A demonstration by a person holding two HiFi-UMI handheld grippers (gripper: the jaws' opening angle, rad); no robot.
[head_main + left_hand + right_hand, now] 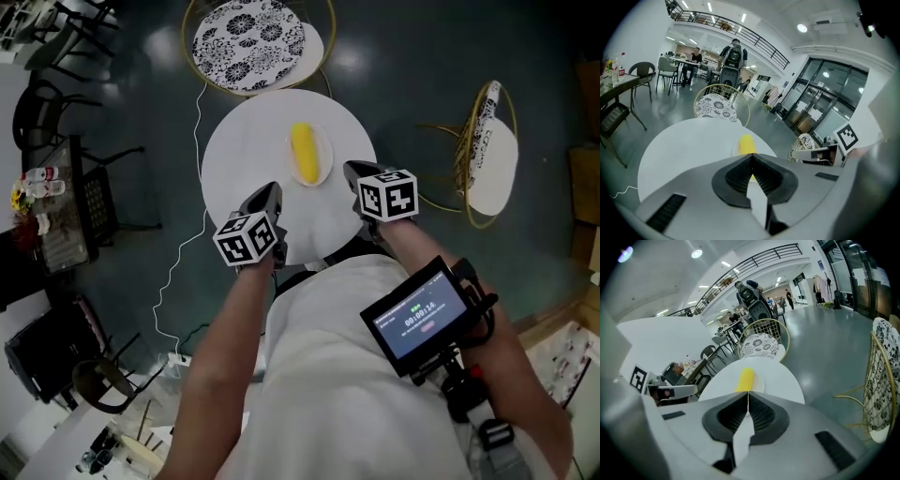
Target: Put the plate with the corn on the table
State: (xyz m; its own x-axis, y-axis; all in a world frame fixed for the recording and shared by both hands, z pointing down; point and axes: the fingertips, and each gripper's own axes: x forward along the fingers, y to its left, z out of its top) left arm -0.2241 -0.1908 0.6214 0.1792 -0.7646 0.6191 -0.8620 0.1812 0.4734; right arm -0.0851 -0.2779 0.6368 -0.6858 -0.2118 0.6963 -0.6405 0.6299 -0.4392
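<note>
A yellow corn cob [303, 155] lies on a small white plate [324, 156] resting on the round white table [244, 159], toward its far middle. My left gripper [271, 194] hovers over the table's near edge, left of the plate, jaws shut and empty. My right gripper [352, 172] hangs just right of the plate, also shut with nothing held. The corn [746, 143] shows beyond the shut tips of my left gripper [751, 155]. In the right gripper view the corn [746, 378] and plate [759, 382] sit just past my right gripper [748, 393].
A gold wire chair with a patterned cushion [249, 42] stands behind the table; another chair [489, 150] stands to the right. A white cable [178, 262] runs along the floor at left. A dark table with bottles [37, 202] and black chairs are far left.
</note>
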